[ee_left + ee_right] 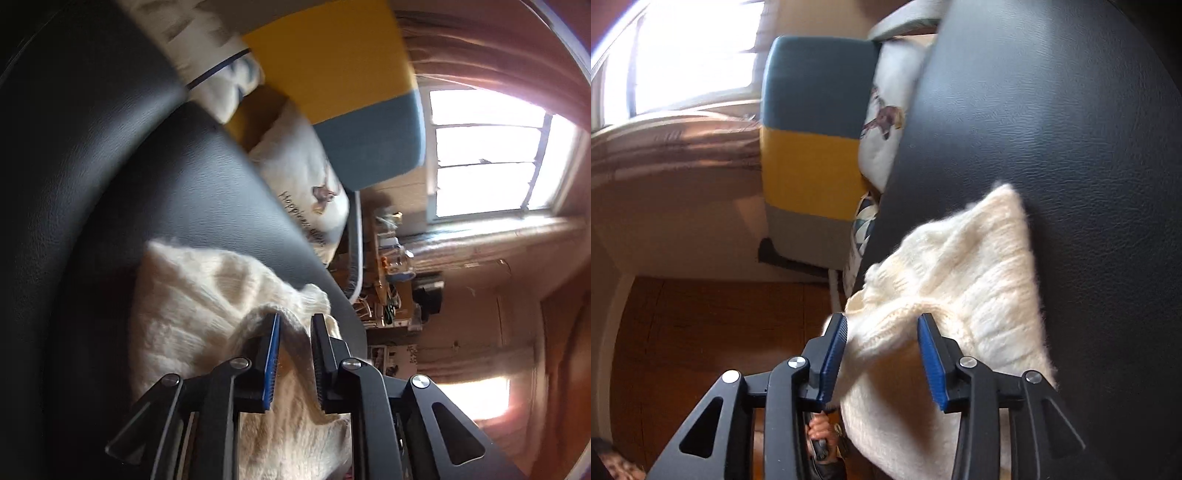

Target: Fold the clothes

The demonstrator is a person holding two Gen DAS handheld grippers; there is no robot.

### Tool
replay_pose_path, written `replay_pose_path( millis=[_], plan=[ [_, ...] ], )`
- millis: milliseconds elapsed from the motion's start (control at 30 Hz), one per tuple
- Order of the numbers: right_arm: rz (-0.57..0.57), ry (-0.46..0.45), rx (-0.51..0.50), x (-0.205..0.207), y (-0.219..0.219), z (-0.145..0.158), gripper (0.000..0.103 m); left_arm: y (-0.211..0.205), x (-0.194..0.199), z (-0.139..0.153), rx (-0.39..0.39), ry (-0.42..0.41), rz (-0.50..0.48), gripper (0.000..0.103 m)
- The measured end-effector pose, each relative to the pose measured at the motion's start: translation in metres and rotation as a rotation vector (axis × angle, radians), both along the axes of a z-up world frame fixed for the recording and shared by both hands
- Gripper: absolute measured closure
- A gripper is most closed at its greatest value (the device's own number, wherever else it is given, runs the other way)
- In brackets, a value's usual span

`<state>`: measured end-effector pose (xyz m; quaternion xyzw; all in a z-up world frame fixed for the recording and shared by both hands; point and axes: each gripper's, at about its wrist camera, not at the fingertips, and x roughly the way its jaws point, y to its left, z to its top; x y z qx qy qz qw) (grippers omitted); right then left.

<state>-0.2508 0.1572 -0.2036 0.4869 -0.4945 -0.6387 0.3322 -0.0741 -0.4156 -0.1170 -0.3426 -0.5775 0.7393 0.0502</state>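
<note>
A cream knit sweater (192, 295) lies bunched on a black leather surface (166, 184). My left gripper (295, 321) is shut on a thick rolled edge of the knit, which bulges up between its narrow-set fingers. In the right wrist view the same sweater (979, 266) hangs over the edge of the black leather surface (1052, 129). My right gripper (882, 321) stands open around a ridge of the knit. The fabric presses against the left finger and runs across the wide gap toward the right one.
A yellow, blue and grey cushion (812, 147) and a white printed pillow (886, 110) sit beyond the leather surface. A bright window (487, 158), a cluttered shelf (391, 266) and a wooden floor (701, 332) lie further off. A hand (822, 430) shows below my right gripper.
</note>
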Motion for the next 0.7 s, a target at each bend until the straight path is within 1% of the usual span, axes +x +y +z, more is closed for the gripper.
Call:
replay_pose_path(
  millis=[33, 67, 133, 167, 200, 267, 300, 400, 467, 533, 600, 633, 667, 700],
  plan=[
    [0.003, 0.014, 0.006, 0.002, 0.001, 0.005, 0.061, -0.003, 0.002, -0.001, -0.001, -0.004, 0.018, 0.087],
    [0.000, 0.042, 0.011, 0.004, 0.003, 0.011, 0.057, -0.008, 0.007, 0.002, 0.004, 0.007, 0.032, 0.087],
    [-0.006, 0.091, 0.036, 0.007, 0.004, 0.024, 0.055, -0.017, 0.017, 0.008, 0.013, 0.028, 0.060, 0.080],
    [-0.008, 0.112, 0.058, 0.008, 0.003, 0.030, 0.055, -0.023, 0.023, 0.010, 0.009, 0.025, 0.075, 0.074],
    [-0.011, 0.132, 0.079, 0.009, 0.002, 0.036, 0.055, -0.026, 0.029, 0.013, -0.009, 0.019, 0.084, 0.072],
    [0.052, 0.180, 0.161, 0.017, -0.011, 0.049, 0.053, -0.028, 0.038, 0.015, -0.062, -0.011, 0.081, 0.071],
    [0.108, 0.204, 0.221, 0.020, -0.025, 0.055, 0.053, -0.026, 0.042, 0.015, -0.087, -0.032, 0.076, 0.071],
    [0.250, 0.290, 0.410, 0.030, -0.072, 0.065, 0.053, -0.017, 0.051, 0.014, -0.120, -0.046, 0.032, 0.071],
    [0.315, 0.354, 0.527, 0.038, -0.099, 0.068, 0.053, -0.009, 0.056, 0.014, -0.147, -0.049, 0.006, 0.070],
    [0.373, 0.406, 0.601, 0.039, -0.127, 0.070, 0.053, -0.002, 0.057, 0.016, -0.167, -0.046, -0.018, 0.070],
    [0.404, 0.461, 0.713, 0.038, -0.147, 0.067, 0.053, 0.004, 0.054, 0.018, -0.205, -0.054, -0.049, 0.064],
    [0.427, 0.480, 0.783, 0.037, -0.156, 0.062, 0.053, 0.008, 0.052, 0.020, -0.229, -0.061, -0.069, 0.064],
    [0.452, 0.483, 0.858, 0.034, -0.164, 0.053, 0.053, 0.011, 0.050, 0.020, -0.253, -0.070, -0.089, 0.064],
    [0.482, 0.470, 0.911, 0.033, -0.171, 0.043, 0.053, 0.017, 0.050, 0.019, -0.273, -0.083, -0.111, 0.064]
  ],
)
